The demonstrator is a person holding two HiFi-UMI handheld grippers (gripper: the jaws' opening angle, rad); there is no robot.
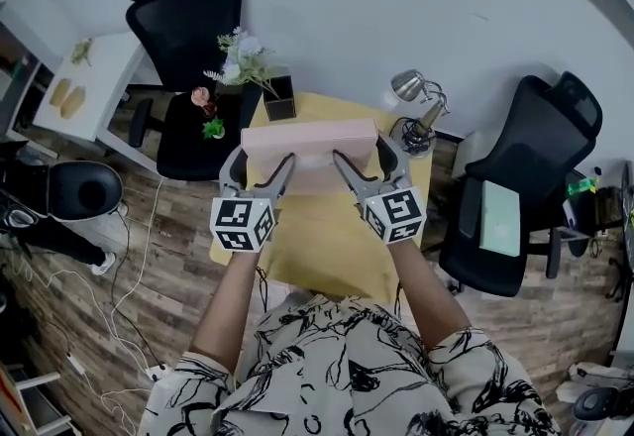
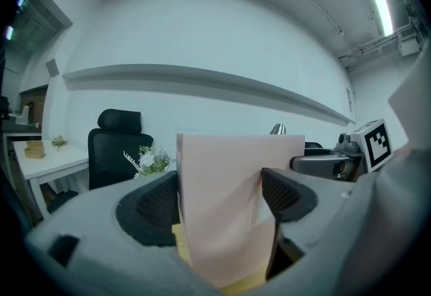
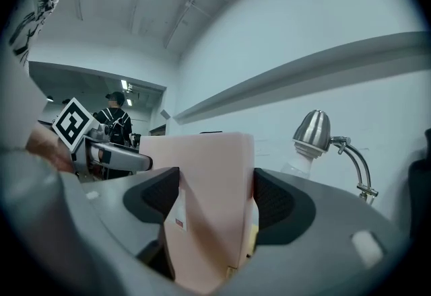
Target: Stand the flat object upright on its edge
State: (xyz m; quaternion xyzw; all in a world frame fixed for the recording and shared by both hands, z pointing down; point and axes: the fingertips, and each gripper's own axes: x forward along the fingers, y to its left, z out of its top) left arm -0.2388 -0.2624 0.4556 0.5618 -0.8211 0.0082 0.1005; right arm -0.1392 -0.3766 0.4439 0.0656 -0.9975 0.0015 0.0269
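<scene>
The pink box (image 1: 309,142) is over the yellow table (image 1: 327,246). The left gripper (image 1: 263,164) and right gripper (image 1: 365,159) both squeeze it, 1 near each end. If 1 lets go early, the box could tip and flop flat again.

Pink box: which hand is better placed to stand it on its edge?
Neither alone, I'd say: the left gripper and right gripper each clamp one end of the box, so both should lower it together.
</scene>
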